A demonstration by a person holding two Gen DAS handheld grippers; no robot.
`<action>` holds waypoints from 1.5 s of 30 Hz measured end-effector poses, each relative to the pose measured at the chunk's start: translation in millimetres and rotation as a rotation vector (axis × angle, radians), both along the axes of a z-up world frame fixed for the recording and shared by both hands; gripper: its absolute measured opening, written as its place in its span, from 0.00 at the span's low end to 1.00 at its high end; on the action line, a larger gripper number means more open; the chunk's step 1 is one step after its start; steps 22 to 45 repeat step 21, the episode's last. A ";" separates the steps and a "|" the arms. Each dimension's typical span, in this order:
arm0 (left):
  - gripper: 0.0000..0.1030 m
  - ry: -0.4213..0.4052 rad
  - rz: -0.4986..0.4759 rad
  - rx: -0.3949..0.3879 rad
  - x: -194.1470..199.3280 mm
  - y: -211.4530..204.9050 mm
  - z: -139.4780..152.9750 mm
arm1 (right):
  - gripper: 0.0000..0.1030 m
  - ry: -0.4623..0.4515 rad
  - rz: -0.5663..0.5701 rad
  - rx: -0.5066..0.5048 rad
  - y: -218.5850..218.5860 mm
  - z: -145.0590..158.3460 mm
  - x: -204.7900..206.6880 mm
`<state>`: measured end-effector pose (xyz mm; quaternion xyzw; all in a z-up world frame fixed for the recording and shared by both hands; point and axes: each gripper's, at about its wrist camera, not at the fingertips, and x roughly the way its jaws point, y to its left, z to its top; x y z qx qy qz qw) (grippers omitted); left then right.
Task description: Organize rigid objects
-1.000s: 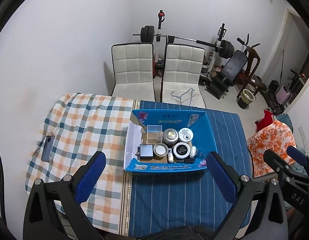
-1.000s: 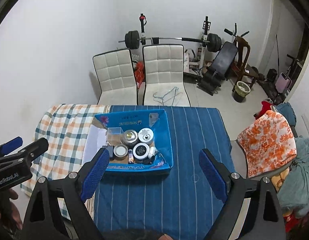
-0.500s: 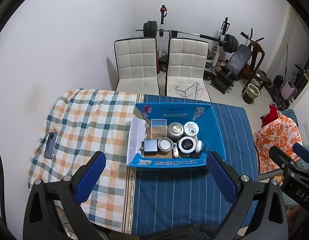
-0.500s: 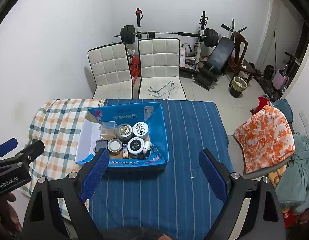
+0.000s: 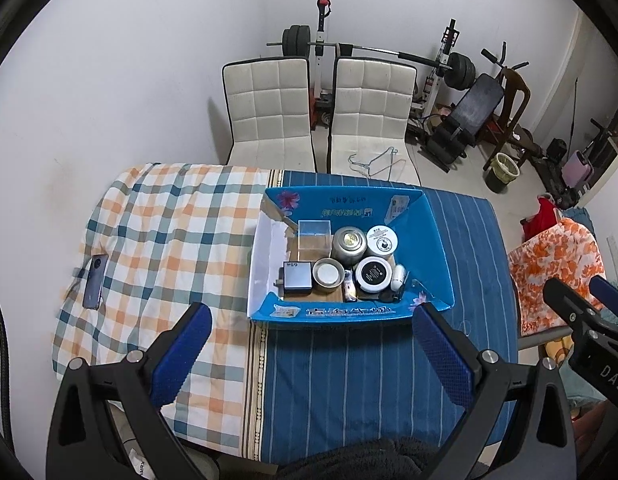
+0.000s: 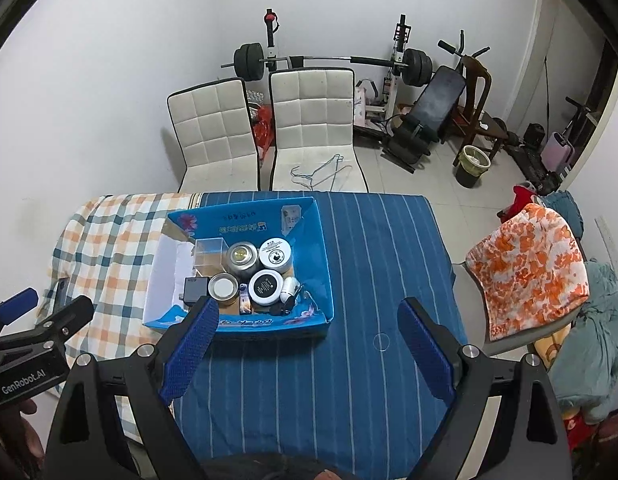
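Observation:
An open blue cardboard box (image 5: 429,240) (image 6: 315,240) sits mid-table and holds several small items: a clear cube (image 5: 313,234), a metal tin (image 5: 349,244), a white-lidded jar (image 5: 381,239), a black-lidded jar (image 5: 373,274) (image 6: 266,287), an open round tin (image 5: 328,274), a grey charger block (image 5: 297,276) and a small white capsule (image 5: 397,276). My left gripper (image 5: 311,354) hovers open, high above the table's near edge in front of the box. My right gripper (image 6: 309,344) is open too, above the blue cloth right of the box. Both hold nothing.
A phone (image 5: 95,282) lies on the checked cloth (image 5: 169,240) at the left. The blue striped cloth (image 6: 369,260) covers the right half. Two white chairs (image 5: 269,120) (image 5: 373,120) stand behind the table; an orange-covered chair (image 6: 529,264) is at the right. Gym gear lines the far wall.
Both grippers have pulled back and up slightly, so the box sits lower and nearer in each view. Both stay open and empty.

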<state>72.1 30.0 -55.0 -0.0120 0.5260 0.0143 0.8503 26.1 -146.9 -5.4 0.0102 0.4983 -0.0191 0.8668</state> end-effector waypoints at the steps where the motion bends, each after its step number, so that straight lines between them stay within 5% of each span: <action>1: 1.00 0.002 -0.001 0.000 -0.2 0.1 -0.8 | 0.90 0.000 0.001 0.000 0.0 0.3 0.3; 45: 1.00 -0.017 0.001 0.000 -3.2 2.6 -4.0 | 0.90 0.017 0.013 -0.016 2.1 -13.5 1.4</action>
